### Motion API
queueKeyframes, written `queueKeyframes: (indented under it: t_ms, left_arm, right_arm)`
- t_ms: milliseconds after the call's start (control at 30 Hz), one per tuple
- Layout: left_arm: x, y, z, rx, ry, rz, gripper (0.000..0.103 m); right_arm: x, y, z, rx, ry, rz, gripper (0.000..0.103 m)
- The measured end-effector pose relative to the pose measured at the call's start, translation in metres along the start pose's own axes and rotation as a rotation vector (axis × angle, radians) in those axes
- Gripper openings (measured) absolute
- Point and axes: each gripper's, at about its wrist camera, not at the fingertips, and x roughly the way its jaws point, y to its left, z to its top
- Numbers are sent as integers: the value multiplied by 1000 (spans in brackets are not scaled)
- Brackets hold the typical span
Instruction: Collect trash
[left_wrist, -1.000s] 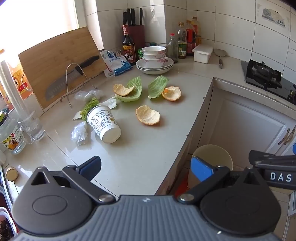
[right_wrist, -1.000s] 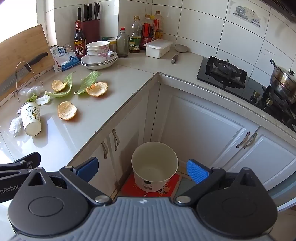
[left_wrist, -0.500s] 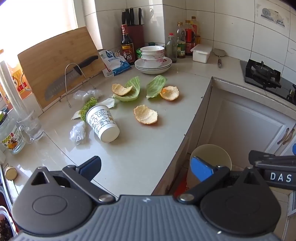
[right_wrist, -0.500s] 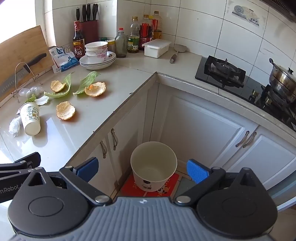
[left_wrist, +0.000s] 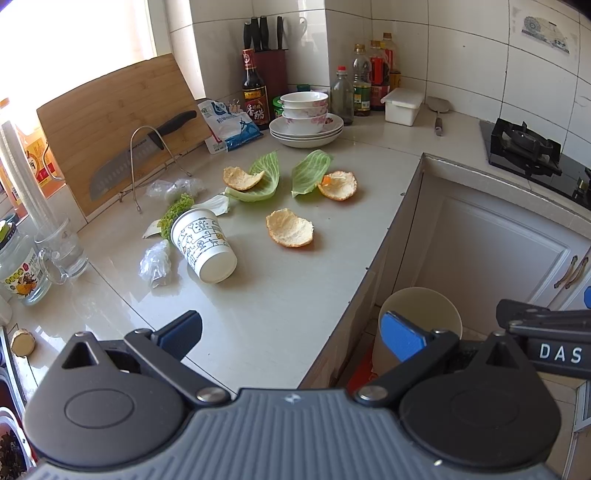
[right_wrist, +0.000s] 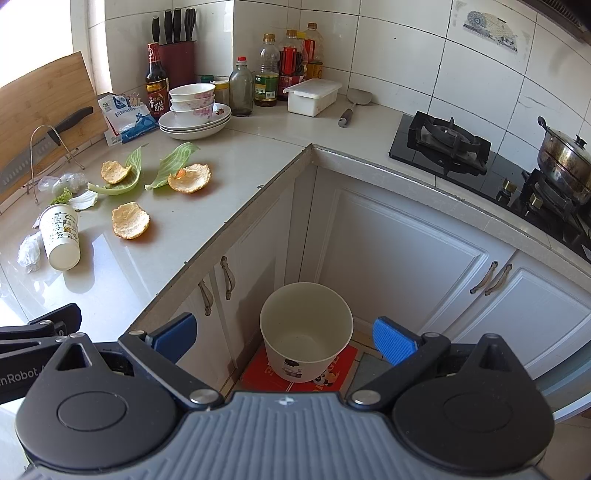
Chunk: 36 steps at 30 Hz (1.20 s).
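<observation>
Trash lies on the counter (left_wrist: 280, 295): a tipped paper cup (left_wrist: 203, 245), three orange peels, the nearest one (left_wrist: 290, 228) in the middle, two cabbage leaves (left_wrist: 310, 170), lettuce bits (left_wrist: 175, 214) and crumpled plastic (left_wrist: 157, 263). A cream bin (right_wrist: 306, 326) stands on the floor by the cabinets, empty as far as I can see. My left gripper (left_wrist: 291, 338) is open and empty above the counter's front edge. My right gripper (right_wrist: 284, 338) is open and empty above the bin. The cup (right_wrist: 61, 236) and peels also show in the right wrist view.
A cutting board (left_wrist: 110, 122) with a knife (left_wrist: 140, 147) leans at the back left. Stacked bowls (left_wrist: 304, 118), bottles (left_wrist: 369, 77), a knife block (left_wrist: 269, 66) and a white box (left_wrist: 402, 105) line the wall. Glass mugs (left_wrist: 59, 251) stand left. A stove (right_wrist: 443, 140) with a pot (right_wrist: 565, 158) is right.
Both views have shifted only slightly; the counter items sit a touch lower and nearer in the left wrist view. Both grippers stay open and empty.
</observation>
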Motion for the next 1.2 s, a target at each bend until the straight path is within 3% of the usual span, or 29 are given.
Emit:
queueKeyframes:
  t_ms: [1200]
  left_arm:
    - [-2, 0, 0, -6, -5, 3, 102]
  right_arm:
    - [-3, -7, 3, -12, -14, 5, 103]
